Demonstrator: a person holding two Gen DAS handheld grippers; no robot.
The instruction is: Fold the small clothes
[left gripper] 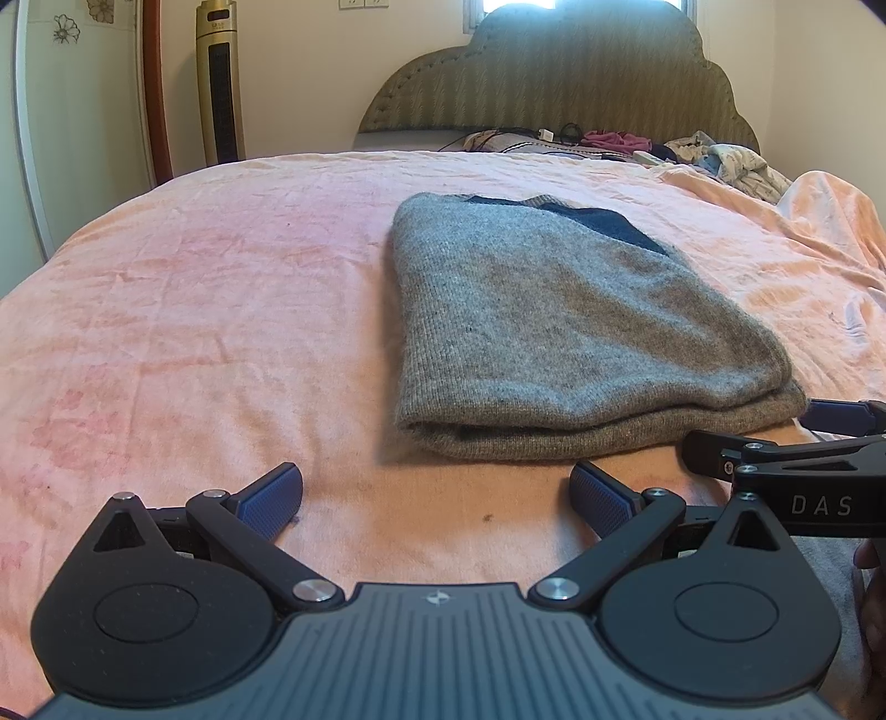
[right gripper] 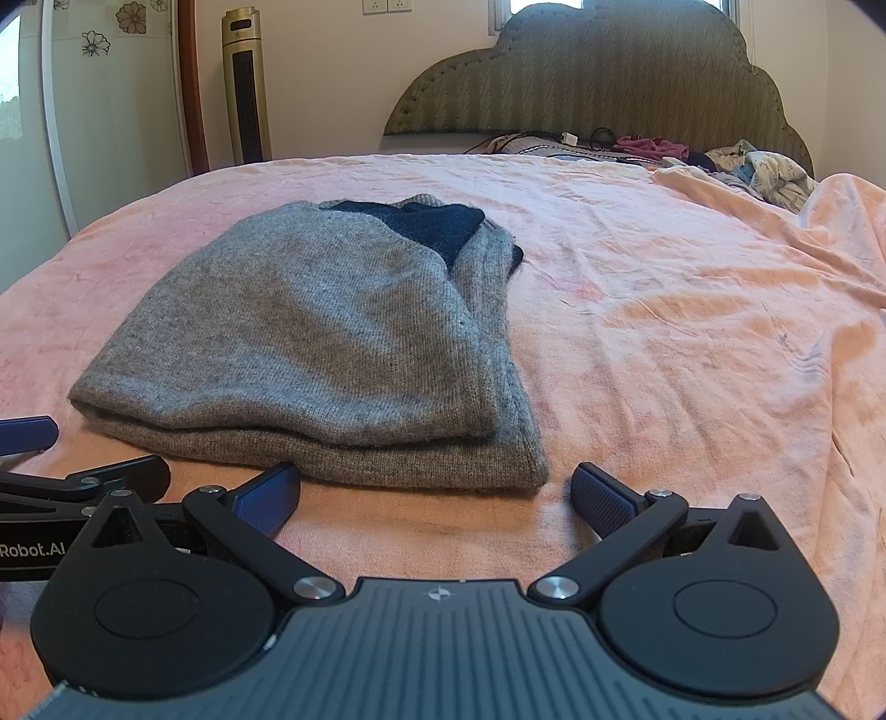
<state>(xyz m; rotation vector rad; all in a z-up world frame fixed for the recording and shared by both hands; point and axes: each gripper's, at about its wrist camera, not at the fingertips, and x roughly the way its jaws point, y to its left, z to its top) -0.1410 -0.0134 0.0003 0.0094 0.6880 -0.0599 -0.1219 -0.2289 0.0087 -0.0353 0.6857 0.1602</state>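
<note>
1. On the pink bedspread (left gripper: pixel 194 332) just ahead of us lies the grey sweater (left gripper: pixel 542 321), already folded into a layered bundle with a dark blue patch at its far end.
2. Our left gripper (left gripper: pixel 437 501) and right gripper (right gripper: pixel 437 501) both hover spread wide, grasping nothing.
3. We judge this garment nearly done; the crumpled clothes (right gripper: pixel 769 166) by the headboard look unfolded.

Daylight comes from a window (left gripper: pixel 518 4) behind the headboard (left gripper: pixel 559 72), blown out to white glare, and leaves the room softly and evenly bright. The pink blanket (left gripper: pixel 221 310) is well lit, with a soft shadow along the near edge of the folded grey sweater (right gripper: pixel 310 343). Both fisheye views are sharp at the centre, bend straight lines near the edges, and darken to black at the corners.
</note>
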